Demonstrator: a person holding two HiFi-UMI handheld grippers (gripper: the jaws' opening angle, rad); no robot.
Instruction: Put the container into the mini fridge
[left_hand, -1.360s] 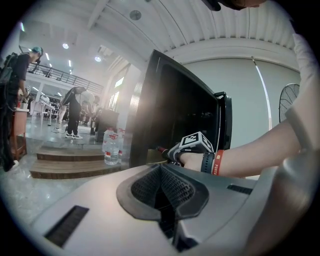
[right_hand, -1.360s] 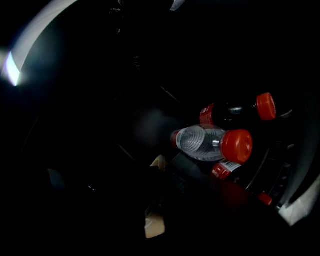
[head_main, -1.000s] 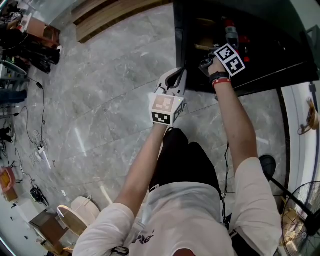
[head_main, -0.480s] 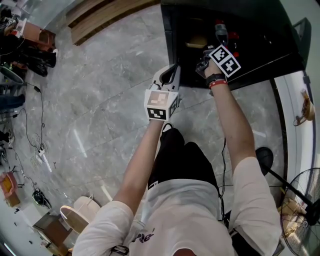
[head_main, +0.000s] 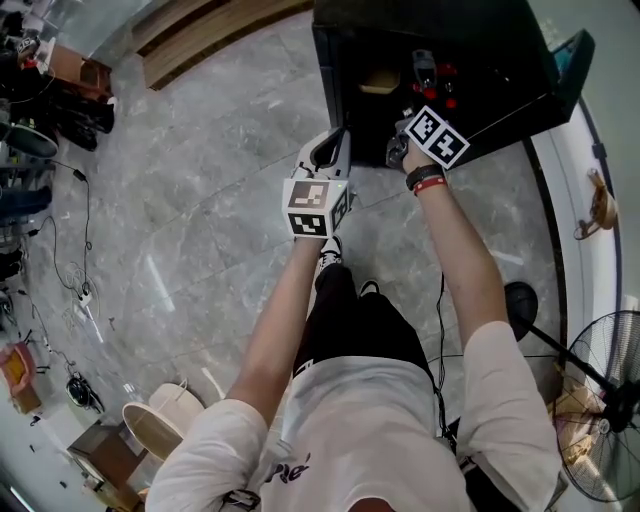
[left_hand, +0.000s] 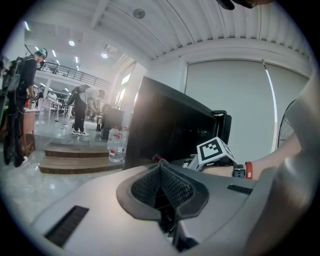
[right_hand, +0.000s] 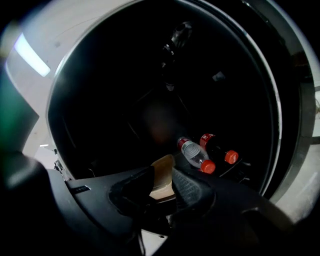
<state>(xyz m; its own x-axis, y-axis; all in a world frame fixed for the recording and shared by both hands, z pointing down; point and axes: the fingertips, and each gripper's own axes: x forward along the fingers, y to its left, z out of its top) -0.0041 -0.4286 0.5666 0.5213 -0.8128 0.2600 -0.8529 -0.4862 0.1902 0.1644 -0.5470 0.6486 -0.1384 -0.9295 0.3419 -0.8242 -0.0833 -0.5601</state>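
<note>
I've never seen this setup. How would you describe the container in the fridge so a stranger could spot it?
Find the black mini fridge standing open on the grey stone floor. Inside, the container sits toward the left, with red-capped bottles to its right. It is the only pale tan thing in that dark interior.

**Legible text: none.** We can read no word, brand or number in any view.

- **Marker cubes:** The cubes on the left gripper (head_main: 336, 148) and the right gripper (head_main: 396, 148) carry black-and-white square code patterns without letters.
- **Shirt:** The dark print on the person's white shirt (head_main: 360, 430) is cut by the frame edge and stays unreadable.
- **Bottles:** The red labels on the bottles (right_hand: 196, 156) inside the mini fridge (head_main: 500, 90) are too small and dim to read. So is the label on the water bottle (left_hand: 115, 145) by the steps.
</note>
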